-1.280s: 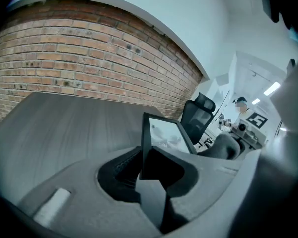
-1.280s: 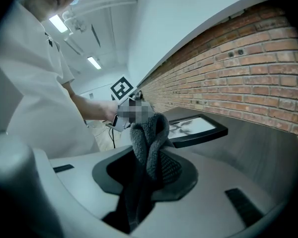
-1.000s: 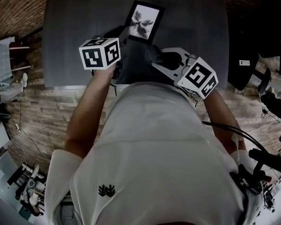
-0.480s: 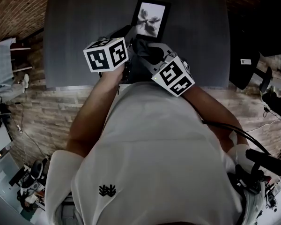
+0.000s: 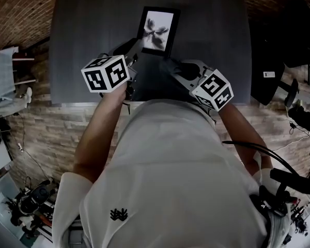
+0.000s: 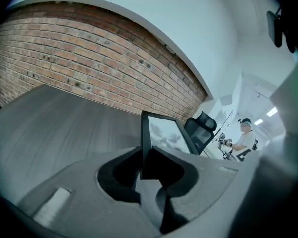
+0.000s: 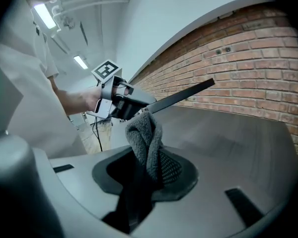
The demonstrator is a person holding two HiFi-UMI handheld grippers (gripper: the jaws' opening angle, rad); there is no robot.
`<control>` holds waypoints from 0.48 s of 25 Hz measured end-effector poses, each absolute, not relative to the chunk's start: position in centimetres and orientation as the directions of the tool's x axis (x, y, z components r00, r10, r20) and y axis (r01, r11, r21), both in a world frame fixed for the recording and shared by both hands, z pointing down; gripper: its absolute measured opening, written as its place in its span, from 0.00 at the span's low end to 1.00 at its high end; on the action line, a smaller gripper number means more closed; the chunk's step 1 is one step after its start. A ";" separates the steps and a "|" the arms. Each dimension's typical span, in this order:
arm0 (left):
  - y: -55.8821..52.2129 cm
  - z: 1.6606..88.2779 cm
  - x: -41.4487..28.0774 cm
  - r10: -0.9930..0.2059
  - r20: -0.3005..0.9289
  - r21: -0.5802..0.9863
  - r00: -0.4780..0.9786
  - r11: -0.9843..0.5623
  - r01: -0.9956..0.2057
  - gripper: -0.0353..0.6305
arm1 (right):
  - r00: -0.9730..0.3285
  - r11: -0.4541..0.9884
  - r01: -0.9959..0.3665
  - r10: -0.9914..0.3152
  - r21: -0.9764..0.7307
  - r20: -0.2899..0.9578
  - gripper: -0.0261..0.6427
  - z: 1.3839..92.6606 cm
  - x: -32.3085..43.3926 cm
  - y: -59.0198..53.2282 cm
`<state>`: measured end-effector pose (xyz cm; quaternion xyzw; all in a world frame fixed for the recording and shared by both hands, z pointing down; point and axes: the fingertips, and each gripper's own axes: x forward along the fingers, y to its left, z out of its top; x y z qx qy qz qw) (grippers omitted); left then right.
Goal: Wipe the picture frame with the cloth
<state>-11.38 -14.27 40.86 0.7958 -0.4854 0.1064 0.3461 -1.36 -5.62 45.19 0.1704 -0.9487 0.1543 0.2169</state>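
The black picture frame point(image 5: 156, 31) with a flower print is tilted up over the dark grey table point(image 5: 82, 35). My left gripper point(image 5: 133, 46) is shut on its lower left edge. In the left gripper view the jaws pinch the frame's point(image 6: 165, 135) black border. My right gripper point(image 5: 171, 65) sits just right of and below the frame, apart from it. It is shut on a grey fuzzy cloth point(image 7: 146, 143) that stands up out of the jaws. From the right gripper view the frame point(image 7: 181, 97) shows edge-on above the cloth, with the left gripper point(image 7: 120, 102) behind.
The table's front edge point(image 5: 144, 101) runs just under both hands. A black office chair point(image 5: 271, 71) stands off the table's right side. A brick wall point(image 6: 89, 68) rises behind the table. A person point(image 6: 246, 139) sits far off in the room.
The right gripper swung left up to the frame, then drew back right and lower. The frame shifted slightly in the left gripper's hold.
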 end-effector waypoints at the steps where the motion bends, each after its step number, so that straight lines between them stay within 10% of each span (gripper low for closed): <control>1: -14.1 40.8 -11.3 -0.694 0.503 0.452 0.515 -0.297 -0.841 0.17 | -0.858 0.905 -0.360 -0.227 -0.225 0.460 0.20 45.1 -1.1 -5.3; 12: -11.6 41.1 -7.6 -0.568 0.516 0.507 0.642 -0.402 -0.763 0.17 | -0.835 0.935 -0.341 -0.251 -0.101 0.490 0.20 43.9 2.4 -10.9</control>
